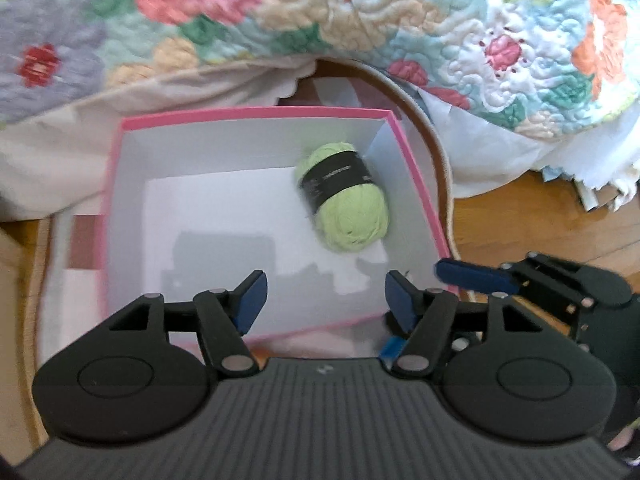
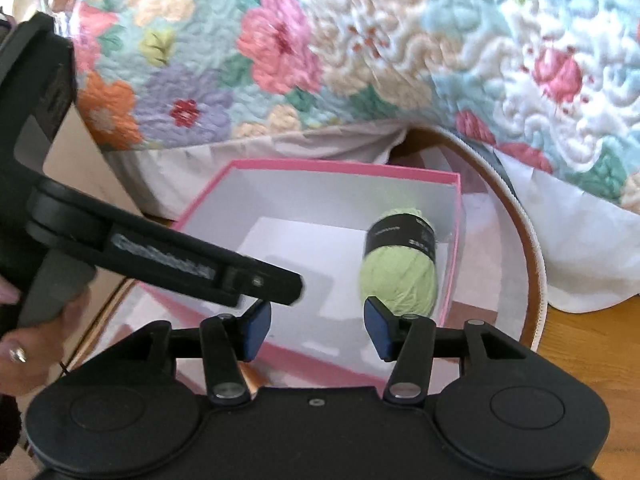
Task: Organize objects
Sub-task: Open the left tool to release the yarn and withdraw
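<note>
A light green yarn ball with a black label [image 1: 345, 196] lies inside a pink box with a white interior [image 1: 132, 168], near its far right corner. My left gripper [image 1: 322, 300] is open and empty over the box's near edge. The right gripper's blue finger [image 1: 472, 278] pokes in at the box's right side. In the right wrist view the yarn ball [image 2: 400, 264] lies in the box [image 2: 344, 170] just ahead of my open, empty right gripper [image 2: 318, 330]. The left gripper's body [image 2: 168, 260] crosses in from the left.
A floral quilt [image 1: 360, 12] with white sheets hangs behind the box. The box stands on a round pale mat with a brown rim [image 2: 534, 256]. Wooden floor [image 1: 540, 220] lies to the right. A hand [image 2: 28, 344] holds the left gripper's handle.
</note>
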Demonstrator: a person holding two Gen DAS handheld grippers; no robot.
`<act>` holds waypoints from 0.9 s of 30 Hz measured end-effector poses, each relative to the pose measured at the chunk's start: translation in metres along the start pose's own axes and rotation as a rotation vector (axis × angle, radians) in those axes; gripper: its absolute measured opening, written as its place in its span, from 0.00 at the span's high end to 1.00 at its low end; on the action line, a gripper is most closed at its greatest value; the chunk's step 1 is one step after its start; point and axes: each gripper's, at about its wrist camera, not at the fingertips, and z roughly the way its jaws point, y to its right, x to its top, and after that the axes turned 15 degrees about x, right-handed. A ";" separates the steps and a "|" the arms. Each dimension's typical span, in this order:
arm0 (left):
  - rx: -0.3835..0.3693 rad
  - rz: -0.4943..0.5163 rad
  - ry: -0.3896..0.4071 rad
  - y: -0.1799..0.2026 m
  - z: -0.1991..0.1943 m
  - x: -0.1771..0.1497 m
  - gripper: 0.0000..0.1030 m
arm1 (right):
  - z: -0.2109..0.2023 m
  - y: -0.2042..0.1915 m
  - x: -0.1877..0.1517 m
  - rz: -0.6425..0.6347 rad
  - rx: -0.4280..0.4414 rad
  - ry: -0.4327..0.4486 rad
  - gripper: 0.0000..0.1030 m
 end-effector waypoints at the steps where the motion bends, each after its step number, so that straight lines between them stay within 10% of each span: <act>1: 0.018 0.009 -0.002 -0.003 -0.011 -0.004 0.35 | -0.005 -0.005 0.000 0.004 0.006 -0.002 0.44; 16: 0.078 0.021 0.033 -0.044 -0.116 -0.074 0.12 | -0.072 -0.092 -0.006 -0.115 0.067 -0.055 0.13; 27: 0.067 -0.009 0.008 -0.062 -0.122 -0.136 0.06 | -0.084 -0.160 -0.052 -0.275 0.167 -0.170 0.09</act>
